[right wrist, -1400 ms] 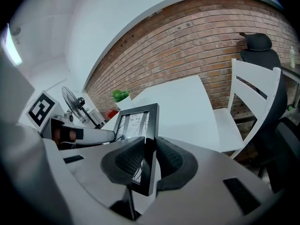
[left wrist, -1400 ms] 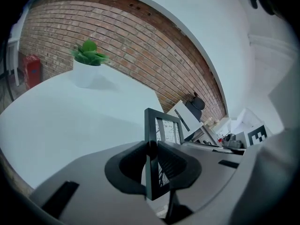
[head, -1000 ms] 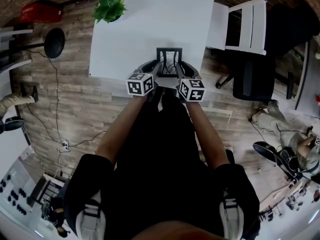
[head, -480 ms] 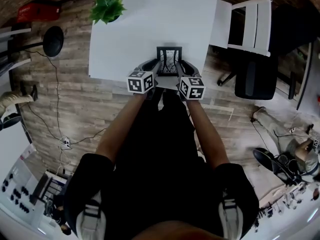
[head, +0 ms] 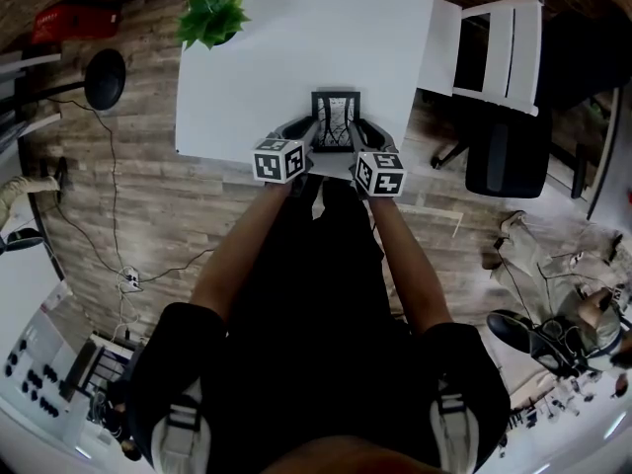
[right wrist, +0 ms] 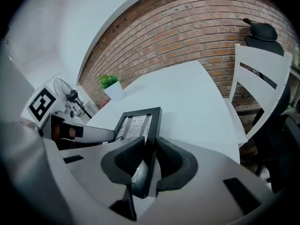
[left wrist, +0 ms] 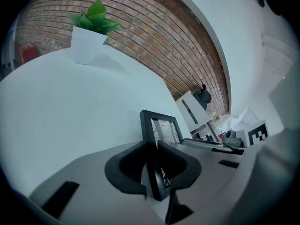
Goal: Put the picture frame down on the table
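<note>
Left gripper (left wrist: 152, 146) jaws clamped the left edge of the picture frame (head: 336, 117). Right gripper (right wrist: 151, 142) jaws, having just opened slightly, gripped its right edge. The frame was held tilted over the table's (head: 296, 47) near edge, with a potted plant (head: 210, 13) at far left.

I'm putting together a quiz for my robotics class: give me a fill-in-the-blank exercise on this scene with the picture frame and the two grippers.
1. The left gripper is shut on the picture frame's ___ edge, the right gripper on the opposite one.
2. The frame's colour is ___.
3. The plant on the table sits in a ___ pot.
4. In the head view, the white chair stands at the table's ___ side.

Missing words: left; black; white; right.
</note>
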Available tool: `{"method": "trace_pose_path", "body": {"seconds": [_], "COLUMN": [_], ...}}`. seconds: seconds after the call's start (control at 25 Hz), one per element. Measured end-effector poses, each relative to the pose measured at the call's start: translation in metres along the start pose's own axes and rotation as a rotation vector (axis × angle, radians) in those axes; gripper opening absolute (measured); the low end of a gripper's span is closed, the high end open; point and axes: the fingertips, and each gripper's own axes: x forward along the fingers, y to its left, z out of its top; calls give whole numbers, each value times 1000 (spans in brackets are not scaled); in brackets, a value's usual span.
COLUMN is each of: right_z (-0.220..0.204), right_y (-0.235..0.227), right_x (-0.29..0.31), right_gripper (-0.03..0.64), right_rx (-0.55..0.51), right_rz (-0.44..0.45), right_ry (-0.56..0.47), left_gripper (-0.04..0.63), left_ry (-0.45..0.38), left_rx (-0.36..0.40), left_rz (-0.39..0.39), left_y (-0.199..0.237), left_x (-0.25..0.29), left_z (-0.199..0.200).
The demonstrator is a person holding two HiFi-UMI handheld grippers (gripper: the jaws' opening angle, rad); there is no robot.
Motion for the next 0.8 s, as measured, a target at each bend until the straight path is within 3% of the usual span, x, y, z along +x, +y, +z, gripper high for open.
{"method": "trace_pose_path", "body": {"seconds": [0.44,0.8], "right_z": [-8,-6], "right_y": [-1,1], "right_x": [4,6], "right_gripper": [77,91], "right_rx": [4,-36], "right_rz": [-8,28], "right_ry": [16,23], "left_gripper": [84,83], "left_ry": [13,-38], "left_rx": [30,28], "left_rz": [26,5], "left_y": [4,3], "left_x": [2,-1], "left_z": [-9,-5]}}
